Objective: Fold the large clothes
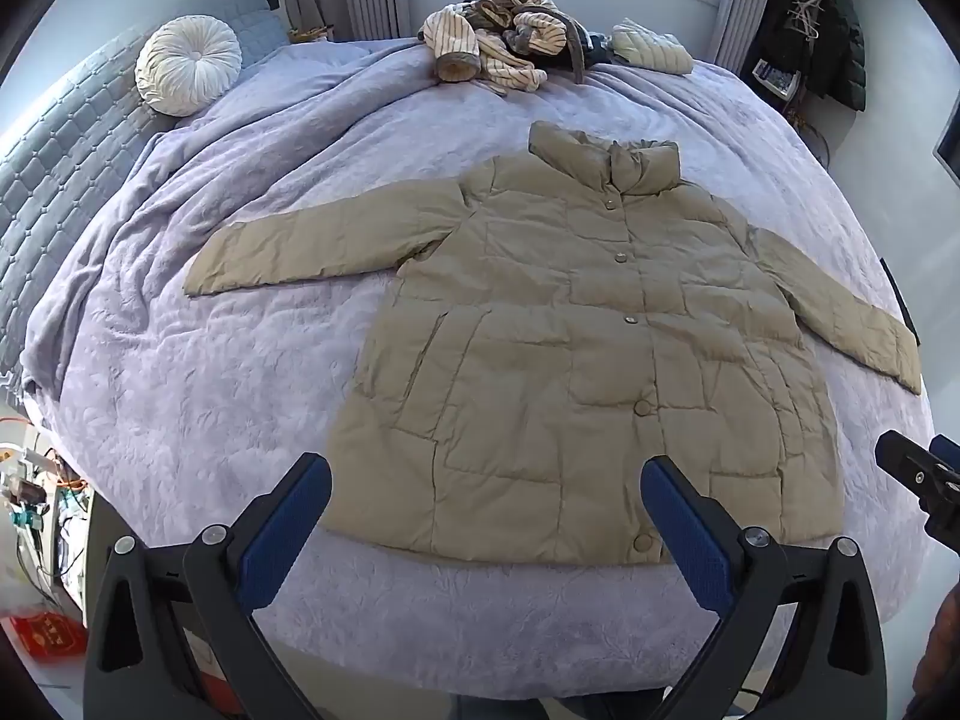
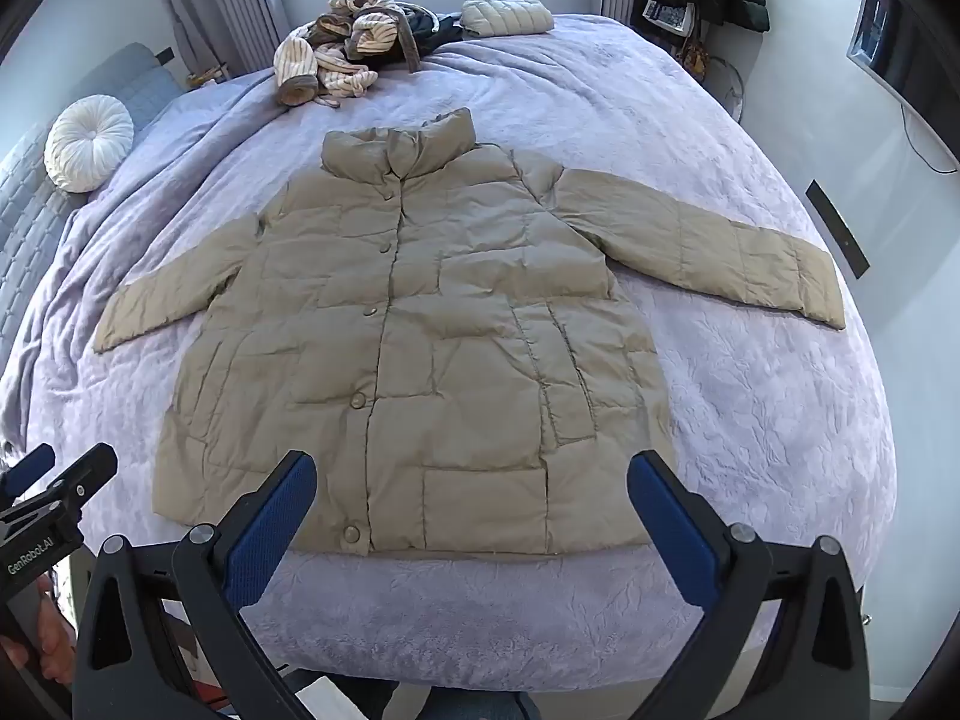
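I see the beige padded jacket (image 1: 576,330) lying flat, buttoned, in the middle of the lilac bed cover (image 1: 198,408), sleeves spread to both sides. Its hem is near the bed's front edge, with free cover on each side. My left gripper (image 1: 486,504) and right gripper (image 2: 471,498) stand fully open above the hem, holding nothing. The heap of striped clothes (image 1: 498,48) at the far edge is hard to separate.
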Tool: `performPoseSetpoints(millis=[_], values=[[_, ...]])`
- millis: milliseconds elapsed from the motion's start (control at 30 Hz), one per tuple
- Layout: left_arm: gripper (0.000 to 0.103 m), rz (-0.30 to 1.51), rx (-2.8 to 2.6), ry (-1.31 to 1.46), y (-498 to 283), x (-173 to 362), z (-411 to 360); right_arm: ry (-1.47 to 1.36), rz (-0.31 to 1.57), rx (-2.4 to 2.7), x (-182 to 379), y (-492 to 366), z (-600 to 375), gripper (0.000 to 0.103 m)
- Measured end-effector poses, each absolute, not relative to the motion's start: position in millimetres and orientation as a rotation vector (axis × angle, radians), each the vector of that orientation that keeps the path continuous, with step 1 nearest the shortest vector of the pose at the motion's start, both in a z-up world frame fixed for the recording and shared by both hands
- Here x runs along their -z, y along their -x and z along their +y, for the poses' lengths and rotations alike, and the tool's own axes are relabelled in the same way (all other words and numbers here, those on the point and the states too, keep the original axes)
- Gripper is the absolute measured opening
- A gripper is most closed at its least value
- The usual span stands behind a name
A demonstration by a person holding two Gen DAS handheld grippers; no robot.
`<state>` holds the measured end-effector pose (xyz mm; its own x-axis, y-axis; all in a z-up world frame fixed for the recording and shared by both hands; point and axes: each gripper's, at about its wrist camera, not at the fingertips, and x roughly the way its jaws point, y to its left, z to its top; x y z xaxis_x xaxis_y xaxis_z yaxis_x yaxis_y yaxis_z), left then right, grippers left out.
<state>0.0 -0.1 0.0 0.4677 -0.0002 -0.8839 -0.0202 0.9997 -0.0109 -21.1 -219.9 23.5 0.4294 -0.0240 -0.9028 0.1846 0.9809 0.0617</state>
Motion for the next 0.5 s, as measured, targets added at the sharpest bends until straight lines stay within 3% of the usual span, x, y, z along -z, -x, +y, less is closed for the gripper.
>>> performPoseSetpoints(millis=[500], values=[[0.103, 1.083, -0.014, 0.021, 0.3, 0.3, 0.0, -0.160, 1.120, 0.131, -22.9, 20.6, -220.3, 0.103]])
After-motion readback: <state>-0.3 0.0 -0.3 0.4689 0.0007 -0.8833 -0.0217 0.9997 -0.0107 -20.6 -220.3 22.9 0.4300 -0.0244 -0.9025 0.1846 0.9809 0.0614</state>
